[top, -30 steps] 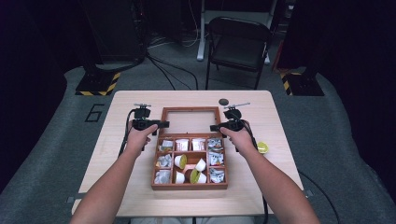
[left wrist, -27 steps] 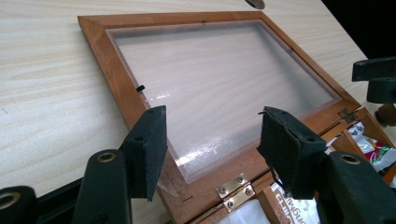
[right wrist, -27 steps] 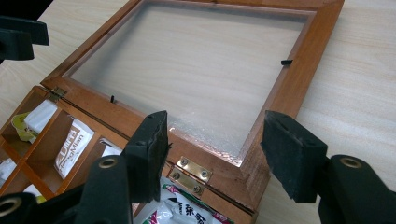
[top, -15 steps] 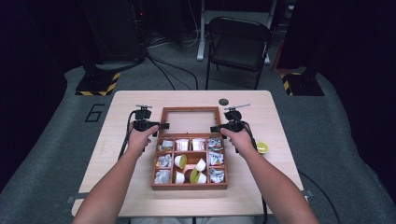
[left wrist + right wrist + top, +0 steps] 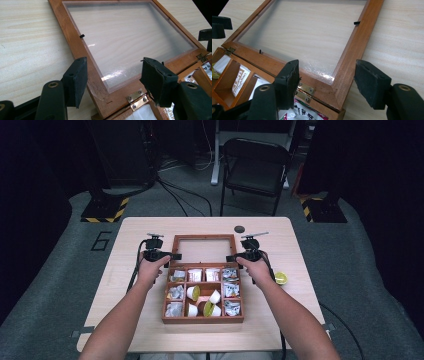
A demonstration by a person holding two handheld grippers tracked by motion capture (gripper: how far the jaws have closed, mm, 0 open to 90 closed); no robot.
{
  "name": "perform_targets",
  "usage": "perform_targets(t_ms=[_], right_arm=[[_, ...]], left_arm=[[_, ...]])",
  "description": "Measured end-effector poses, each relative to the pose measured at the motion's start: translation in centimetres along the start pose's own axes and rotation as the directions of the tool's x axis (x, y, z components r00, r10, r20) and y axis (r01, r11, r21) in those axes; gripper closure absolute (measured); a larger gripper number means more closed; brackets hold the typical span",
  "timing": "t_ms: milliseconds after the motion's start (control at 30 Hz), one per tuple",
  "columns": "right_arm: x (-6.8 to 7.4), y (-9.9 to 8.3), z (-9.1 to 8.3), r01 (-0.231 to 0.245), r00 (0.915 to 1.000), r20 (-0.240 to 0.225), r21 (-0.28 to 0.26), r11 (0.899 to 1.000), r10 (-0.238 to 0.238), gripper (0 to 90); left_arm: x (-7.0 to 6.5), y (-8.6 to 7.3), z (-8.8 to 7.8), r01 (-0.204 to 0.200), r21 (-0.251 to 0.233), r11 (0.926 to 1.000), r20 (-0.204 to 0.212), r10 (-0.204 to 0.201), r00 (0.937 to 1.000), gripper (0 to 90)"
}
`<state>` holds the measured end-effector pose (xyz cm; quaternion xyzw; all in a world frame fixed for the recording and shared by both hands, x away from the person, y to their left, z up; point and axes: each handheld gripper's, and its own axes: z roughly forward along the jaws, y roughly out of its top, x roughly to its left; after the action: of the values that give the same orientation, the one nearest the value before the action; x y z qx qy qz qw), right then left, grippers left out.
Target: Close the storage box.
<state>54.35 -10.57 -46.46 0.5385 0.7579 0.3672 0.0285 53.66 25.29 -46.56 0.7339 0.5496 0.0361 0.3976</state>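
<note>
While the glazed lid (image 5: 204, 249) of the wooden box (image 5: 202, 319) lay folded flat back on the bench (image 5: 125, 315), each gripper stood at one of its hinge-side corners. The left gripper (image 5: 113, 80) had its fingers (image 5: 75, 80) astride the lid's frame rail, well apart and pressing on nothing; they had just been opening. The right gripper (image 5: 332, 83) likewise bracketed its corner, its fingers (image 5: 372, 82) having just been widening, clear of the wood. That looked like a release once the lid rested safely. The box's compartments held sachets and small cups. A yellow-green thing (image 5: 280, 278) lay beside it on pale wood; beyond, grey carpet and a folding chair (image 5: 256, 167).
</note>
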Motion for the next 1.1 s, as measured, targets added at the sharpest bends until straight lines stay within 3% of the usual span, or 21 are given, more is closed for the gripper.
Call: perform_targets(t_ms=[300, 800, 900, 1100], right_arm=[[-0.08, 0.03, 0.34, 0.008, 0.9999, 0.009, -0.002, 1.000, -0.008, 35.1], [-0.24, 0.03, 0.46, -0.031, 0.9995, -0.001, 0.017, 0.999, 0.031, 35.1], [-0.34, 0.02, 0.58, -0.017, 0.9999, -0.002, 0.015, 1.000, 0.017, 35.0], [-0.43, 0.00, 0.71, -0.020, 0.9998, -0.004, 0.023, 1.000, 0.020, 34.6]], left_arm=[[-0.02, -0.10, 0.08, 0.002, 0.007, 1.0000, -0.001, -0.002, 1.0000, 38.0], [-0.11, -0.23, 0.45, 0.023, 0.011, 0.9997, 0.004, -0.023, 0.9997, 37.3], [-0.01, -0.24, 0.36, 0.017, 0.012, 0.9998, -0.004, -0.017, 0.9998, 37.2], [0.34, -0.41, 0.24, 0.038, 0.023, 0.9990, -0.012, -0.038, 0.9992, 36.5]])
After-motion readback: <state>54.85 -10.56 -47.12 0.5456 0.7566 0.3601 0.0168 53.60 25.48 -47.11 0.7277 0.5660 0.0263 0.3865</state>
